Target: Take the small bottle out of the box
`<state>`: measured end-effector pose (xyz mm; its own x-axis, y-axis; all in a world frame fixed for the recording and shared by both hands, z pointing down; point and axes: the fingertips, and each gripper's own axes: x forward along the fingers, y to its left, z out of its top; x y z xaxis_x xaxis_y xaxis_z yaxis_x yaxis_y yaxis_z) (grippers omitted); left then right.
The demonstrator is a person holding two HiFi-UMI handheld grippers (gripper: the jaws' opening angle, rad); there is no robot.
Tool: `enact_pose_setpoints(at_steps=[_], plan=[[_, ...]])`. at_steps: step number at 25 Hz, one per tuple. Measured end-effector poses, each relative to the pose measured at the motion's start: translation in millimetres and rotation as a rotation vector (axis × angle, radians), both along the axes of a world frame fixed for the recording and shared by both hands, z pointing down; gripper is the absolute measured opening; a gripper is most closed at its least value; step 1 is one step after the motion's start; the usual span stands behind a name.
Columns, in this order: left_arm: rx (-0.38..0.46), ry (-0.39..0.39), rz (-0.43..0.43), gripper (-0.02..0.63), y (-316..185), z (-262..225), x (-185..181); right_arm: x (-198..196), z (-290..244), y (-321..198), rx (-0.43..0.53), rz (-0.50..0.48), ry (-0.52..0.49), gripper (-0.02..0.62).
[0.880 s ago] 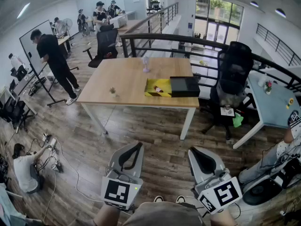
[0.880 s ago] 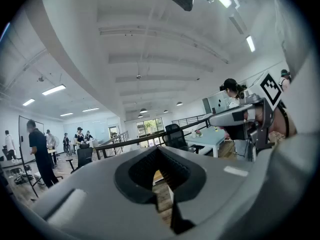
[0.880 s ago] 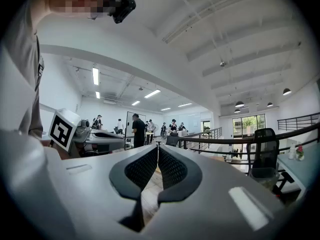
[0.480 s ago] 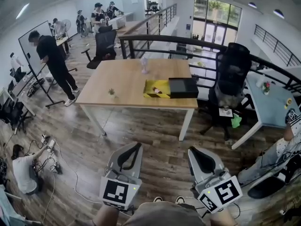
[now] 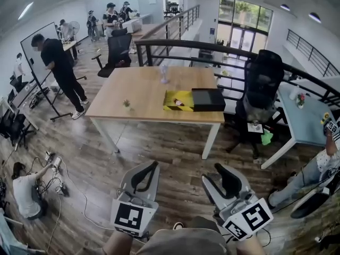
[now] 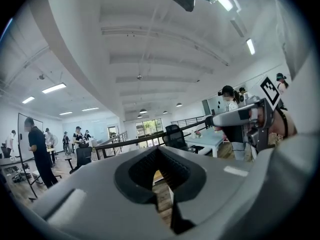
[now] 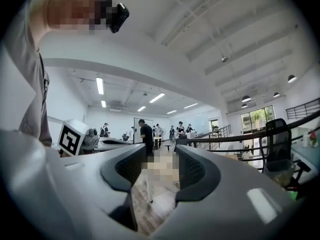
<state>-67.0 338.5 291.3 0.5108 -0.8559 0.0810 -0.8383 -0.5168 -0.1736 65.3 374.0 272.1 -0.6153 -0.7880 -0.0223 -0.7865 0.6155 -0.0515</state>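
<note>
Head view: one wooden table (image 5: 154,97) is standing well ahead of the person; on it, one yellow box (image 5: 171,105) is lying open, with one black lid (image 5: 208,99) touching its right side. One small bottle (image 5: 179,102) is lying flat inside the box; its long axis is running from the far left to the near right. The bottle is too small here to tell which end carries the cap. One small plant (image 5: 126,103) is sitting near the table's left edge. Two black office chairs are showing, one (image 5: 264,81) just beside the table's right end and one (image 5: 119,47) beyond its far left corner. Two grippers are hanging low, well apart from the table. The left gripper (image 5: 144,177) is showing its jaws meeting at the tips as a closed loop; the right gripper (image 5: 219,178) is showing its jaws spread.

Left gripper view: the jaw tips are touching and are clamping nothing; only a diamond-shaped window between them is showing wooden floor. This view alone is showing the ceiling lights and the right gripper from the side.

Right gripper view: the jaws are standing partly apart with a clear gap and nothing between the pads. This view alone is showing one whiteboard (image 7: 136,129) head-on. Only the head view is showing the box, lid and bottle.
</note>
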Motion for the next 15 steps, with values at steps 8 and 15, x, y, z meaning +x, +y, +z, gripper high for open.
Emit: enact_pose_setpoints(at_steps=[8, 15], plan=[[-0.021, 0.023, 0.016, 0.0, -23.8, 9.2, -3.5, 21.4, -2.1, -28.8, 0.004, 0.121, 0.008, 0.221], [-0.007, 0.018, 0.021, 0.0, -58.9, 10.8, -0.9, 22.8, 5.2, -64.4, -0.013, 0.111, 0.032, 0.221]])
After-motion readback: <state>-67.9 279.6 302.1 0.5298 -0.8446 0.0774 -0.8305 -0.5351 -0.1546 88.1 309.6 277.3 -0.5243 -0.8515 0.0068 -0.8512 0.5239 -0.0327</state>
